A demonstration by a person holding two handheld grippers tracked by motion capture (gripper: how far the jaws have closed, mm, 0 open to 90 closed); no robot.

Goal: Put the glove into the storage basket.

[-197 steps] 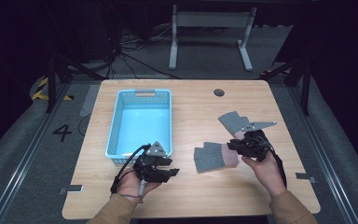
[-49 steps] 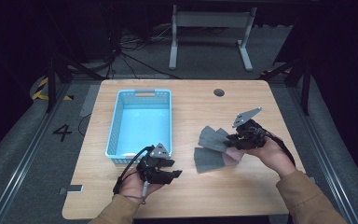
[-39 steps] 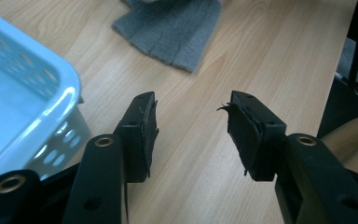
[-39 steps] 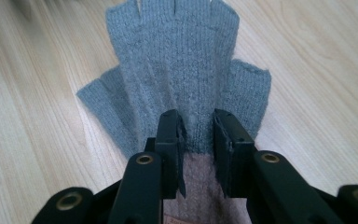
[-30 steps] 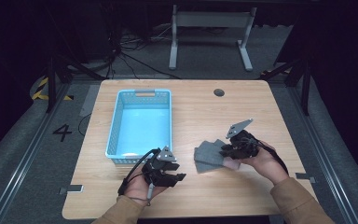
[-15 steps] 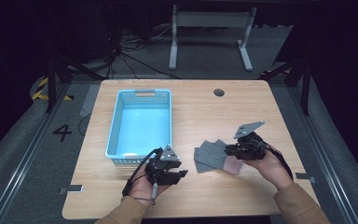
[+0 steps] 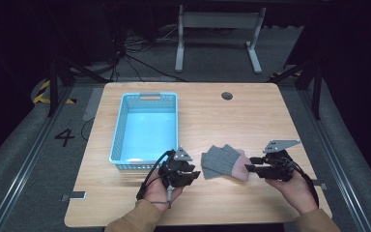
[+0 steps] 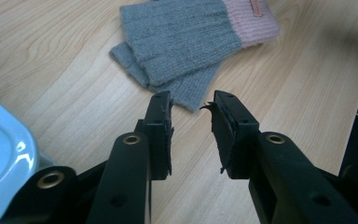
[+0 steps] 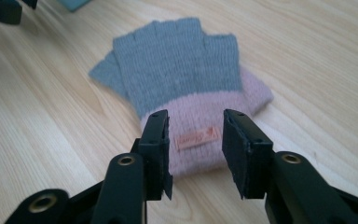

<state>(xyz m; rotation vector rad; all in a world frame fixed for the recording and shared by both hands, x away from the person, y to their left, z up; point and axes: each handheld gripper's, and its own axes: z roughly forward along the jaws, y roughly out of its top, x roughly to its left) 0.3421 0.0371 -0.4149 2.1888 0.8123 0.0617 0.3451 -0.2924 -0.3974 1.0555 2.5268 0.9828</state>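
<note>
Two grey fingerless gloves [image 7: 221, 163] with pink cuffs lie stacked flat on the table, between my grippers. My right gripper [image 7: 248, 167] points at the cuff end. Its jaws have just been opening and now stand open either side of the pink cuff [image 9: 200, 135] and its small label, not pressing it. My left gripper [image 7: 195, 174] sits just left of the gloves. Its jaws have just been closing but are still open [image 8: 191, 106] with nothing between them. The grey finger edge [image 8: 186, 91] lies just past their tips.
A light blue basket [image 7: 118, 140] stands on the wooden table [image 7: 232, 121] behind my left gripper; its corner [image 8: 0, 154] is close at the left of the left gripper view. A round cable hole [image 7: 227, 95] sits at the table's far side.
My right gripper has let go of the gloves, opened, and drawn back to the right. The gloves now lie flat on the table. My left gripper has edged slightly toward them.
</note>
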